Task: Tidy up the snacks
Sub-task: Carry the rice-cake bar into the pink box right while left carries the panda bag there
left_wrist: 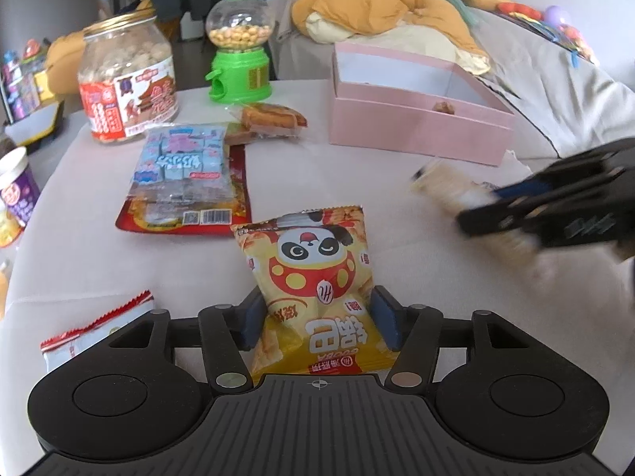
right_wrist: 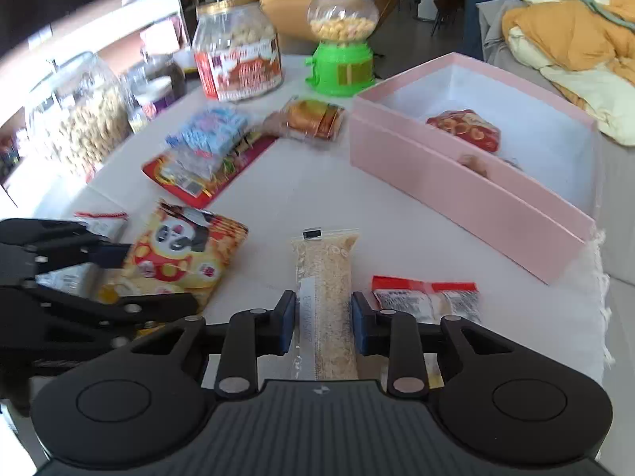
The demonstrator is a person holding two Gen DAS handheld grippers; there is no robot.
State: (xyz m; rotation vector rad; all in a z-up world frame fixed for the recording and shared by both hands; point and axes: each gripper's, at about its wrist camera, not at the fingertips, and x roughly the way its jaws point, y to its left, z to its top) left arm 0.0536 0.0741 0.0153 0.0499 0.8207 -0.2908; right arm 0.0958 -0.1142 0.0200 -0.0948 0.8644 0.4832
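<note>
Panda snack bag (left_wrist: 313, 277) between fingers (left_wrist: 384, 319)

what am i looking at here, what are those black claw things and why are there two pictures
The black claws are two handheld grippers, one in each of a person's hands, each carrying a wide-angle camera that looks along its fingers. So you get one picture per hand.

In the left-hand view, the left gripper is closed on a yellow panda snack bag. In the right-hand view, the right gripper grips a long clear packet of pale crumbly snack.

Both hover over a white-covered table with more snacks, a big labelled jar, a green candy dispenser and an open pink box, which already holds a red packet.
</note>
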